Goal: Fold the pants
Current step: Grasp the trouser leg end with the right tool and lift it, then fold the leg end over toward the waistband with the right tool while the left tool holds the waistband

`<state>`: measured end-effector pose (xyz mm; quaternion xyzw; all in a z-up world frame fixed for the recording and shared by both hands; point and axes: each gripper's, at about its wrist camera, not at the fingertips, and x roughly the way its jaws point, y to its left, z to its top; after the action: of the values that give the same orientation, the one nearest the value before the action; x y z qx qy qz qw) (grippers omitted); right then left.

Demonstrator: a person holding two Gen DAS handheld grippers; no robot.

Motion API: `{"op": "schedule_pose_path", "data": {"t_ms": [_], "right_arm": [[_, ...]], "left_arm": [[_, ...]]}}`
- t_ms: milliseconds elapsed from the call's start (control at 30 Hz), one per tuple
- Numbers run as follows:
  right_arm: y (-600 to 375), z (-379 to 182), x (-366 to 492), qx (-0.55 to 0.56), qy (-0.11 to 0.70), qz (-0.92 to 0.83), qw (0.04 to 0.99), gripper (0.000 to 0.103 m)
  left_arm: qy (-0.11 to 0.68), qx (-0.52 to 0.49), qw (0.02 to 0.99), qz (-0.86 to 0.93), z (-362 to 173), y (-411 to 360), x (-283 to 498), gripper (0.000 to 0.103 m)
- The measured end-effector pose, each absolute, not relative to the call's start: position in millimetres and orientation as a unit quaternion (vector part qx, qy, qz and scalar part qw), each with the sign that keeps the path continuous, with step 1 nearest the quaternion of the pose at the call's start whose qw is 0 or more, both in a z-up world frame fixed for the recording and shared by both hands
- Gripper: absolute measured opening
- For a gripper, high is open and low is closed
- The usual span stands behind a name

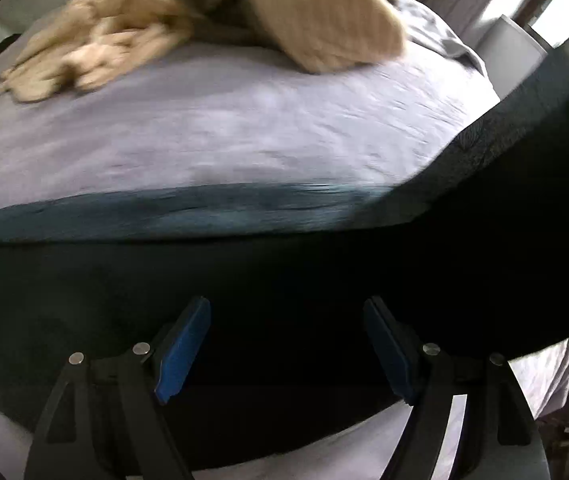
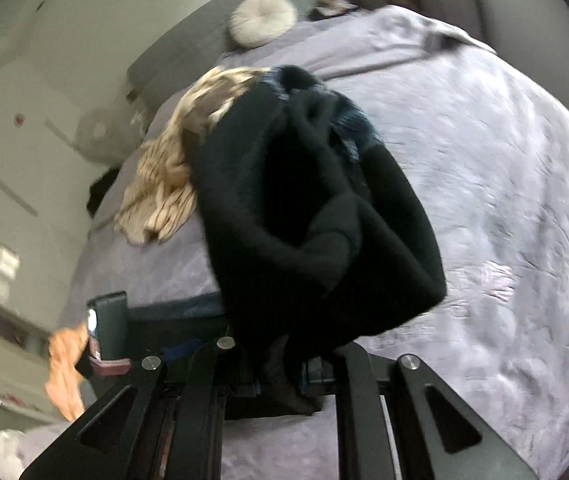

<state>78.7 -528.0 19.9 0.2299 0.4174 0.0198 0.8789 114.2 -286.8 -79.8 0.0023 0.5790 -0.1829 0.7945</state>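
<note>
The black pants (image 1: 284, 272) lie stretched across the near part of a lilac bed cover (image 1: 244, 128). In the left wrist view my left gripper (image 1: 286, 344) is open, its blue pads (image 1: 182, 350) spread wide just above the dark cloth, holding nothing. In the right wrist view my right gripper (image 2: 278, 380) is shut on a bunched part of the black pants (image 2: 316, 216), which hangs lifted in a thick fold over the bed cover (image 2: 504, 220). The fingertips are hidden by the cloth.
A tan striped garment (image 1: 132, 36) lies crumpled at the far side of the bed, also in the right wrist view (image 2: 164, 184). A round pale cushion (image 2: 262, 20) sits by the grey headboard. The other gripper's body and a hand (image 2: 96, 340) show at lower left.
</note>
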Motion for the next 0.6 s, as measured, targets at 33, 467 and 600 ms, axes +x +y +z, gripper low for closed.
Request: {"op": "schedule_pose_path", "data": {"t_ms": [33, 467, 600], "right_arm": [[-512.4, 20.2, 82.8, 0.216, 0.422, 0.024, 0.880, 0.014], [-280.1, -96.7, 136.0, -0.039, 0.550, -0.003, 0.834, 0.045], [-248.2, -66.9, 113.5, -0.076, 0.526, 0.059, 0.845, 0.066]], "left_arm": [[0.578, 0.003, 0.797, -0.176, -79.6, -272.8, 108.8, 0.080], [0.610, -0.027, 0.792, -0.031, -105.0, -72.9, 91.7, 0.080], [0.607, -0.039, 0.793, -0.033, -99.8, -58.4, 92.0, 0.080]]}}
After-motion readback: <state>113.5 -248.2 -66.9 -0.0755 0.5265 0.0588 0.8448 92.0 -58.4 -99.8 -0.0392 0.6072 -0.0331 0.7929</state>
